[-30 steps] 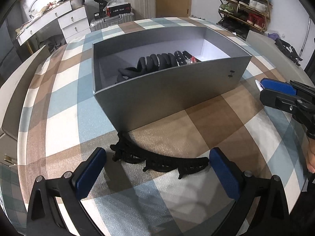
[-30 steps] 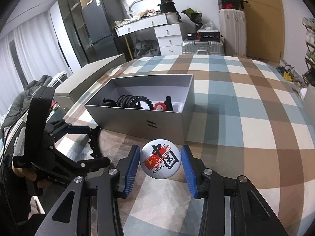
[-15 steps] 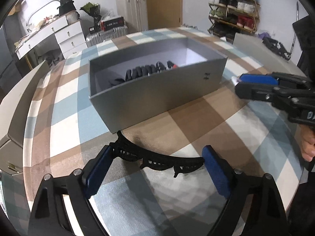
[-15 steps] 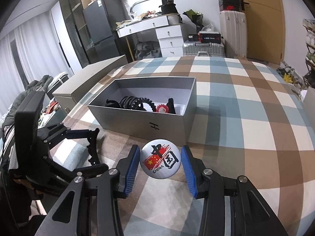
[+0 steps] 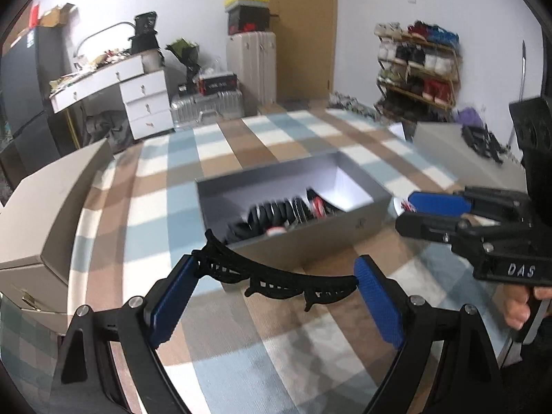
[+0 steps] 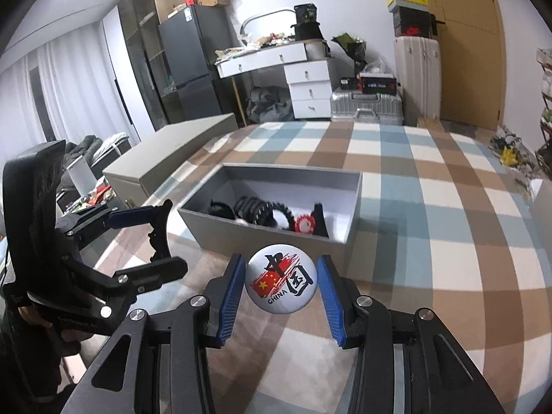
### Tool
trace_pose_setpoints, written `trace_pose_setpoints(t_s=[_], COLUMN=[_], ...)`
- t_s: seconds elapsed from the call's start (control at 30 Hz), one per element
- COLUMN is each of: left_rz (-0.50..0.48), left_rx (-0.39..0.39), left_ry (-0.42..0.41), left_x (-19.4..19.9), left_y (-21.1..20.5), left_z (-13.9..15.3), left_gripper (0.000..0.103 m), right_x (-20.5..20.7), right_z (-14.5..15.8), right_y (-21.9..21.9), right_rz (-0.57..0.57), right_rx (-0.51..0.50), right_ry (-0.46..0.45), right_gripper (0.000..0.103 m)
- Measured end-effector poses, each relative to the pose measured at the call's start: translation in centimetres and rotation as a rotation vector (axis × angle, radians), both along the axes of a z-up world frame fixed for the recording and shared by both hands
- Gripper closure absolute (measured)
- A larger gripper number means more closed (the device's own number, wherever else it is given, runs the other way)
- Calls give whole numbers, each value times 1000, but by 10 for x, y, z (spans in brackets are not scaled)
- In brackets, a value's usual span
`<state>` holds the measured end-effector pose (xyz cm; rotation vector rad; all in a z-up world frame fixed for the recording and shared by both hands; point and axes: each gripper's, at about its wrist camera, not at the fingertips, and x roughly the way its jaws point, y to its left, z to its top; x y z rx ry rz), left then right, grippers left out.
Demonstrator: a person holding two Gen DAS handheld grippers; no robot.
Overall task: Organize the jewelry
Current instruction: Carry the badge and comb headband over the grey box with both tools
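Observation:
A long black hair claw clip [image 5: 276, 277] spans the blue pads of my left gripper [image 5: 276, 293], which is shut on its two ends and holds it lifted off the checked cloth. In the right wrist view the same clip [image 6: 159, 233] hangs upright in the left gripper [image 6: 146, 238]. My right gripper [image 6: 281, 288] is shut on a round white badge [image 6: 281, 277] with a red flag and "CHINA" on it. Just beyond both stands an open grey box [image 5: 358, 222] [image 6: 269, 241] with black hair accessories and a red piece inside.
The table wears a blue, brown and white checked cloth [image 6: 431, 241]. A grey lid or box [image 5: 45, 220] lies at the table's left edge, another grey box [image 5: 462, 151] at the right. A desk, suitcases and a shoe rack stand behind.
The left gripper closed on the black claw clip and lifted it off the cloth, tilting the view upward. The right gripper rose a little with the badge still in it.

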<state>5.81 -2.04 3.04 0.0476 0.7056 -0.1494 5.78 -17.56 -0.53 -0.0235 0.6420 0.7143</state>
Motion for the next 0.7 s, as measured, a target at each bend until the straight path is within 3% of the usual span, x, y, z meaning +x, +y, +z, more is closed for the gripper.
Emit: trace_pose_setpoints(t_s=[0.2,0.7], left_rz=[51,89], left_rx=[-28,-30], left_ry=[-49,-80], left_x=[10,40], left_y=[6,8], left_z=[9,18], left_gripper=[15,15], right_x=[7,38], right_z=[13,28], right_y=[3,15], right_rz=[17,18], right_rx=[30,49], right_ry=[-18,-22], right_gripper=[61,61])
